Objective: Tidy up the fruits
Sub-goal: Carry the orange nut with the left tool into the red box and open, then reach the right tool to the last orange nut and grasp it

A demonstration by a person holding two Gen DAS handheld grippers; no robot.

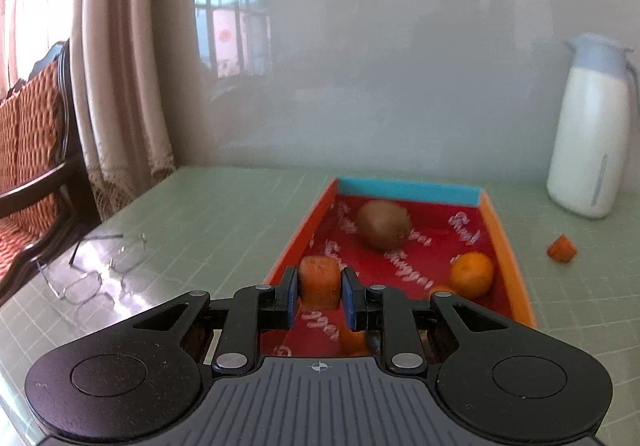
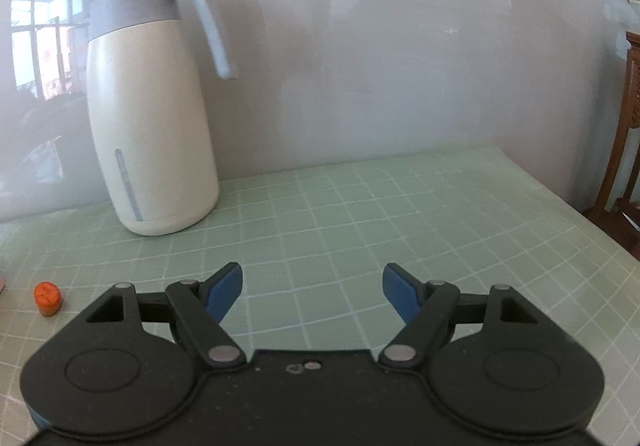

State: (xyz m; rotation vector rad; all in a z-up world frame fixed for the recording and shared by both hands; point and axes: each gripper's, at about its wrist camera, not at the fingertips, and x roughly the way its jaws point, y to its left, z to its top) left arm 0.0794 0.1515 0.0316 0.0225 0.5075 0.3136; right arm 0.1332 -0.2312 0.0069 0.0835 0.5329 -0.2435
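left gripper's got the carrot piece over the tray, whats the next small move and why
Probably lower a little and open the left gripper: it is shut on the carrot chunk, which hangs above the red tray where a kiwi and a tangerine already lie.

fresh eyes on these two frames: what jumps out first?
The left hand-held gripper is shut on an orange carrot chunk, held over the near end of a red tray that holds a kiwi and a tangerine. A tall cream-and-grey jug stands against the wall to the tray's right. One more carrot piece sits loose on the green table, left of the open, empty right hand-held gripper.
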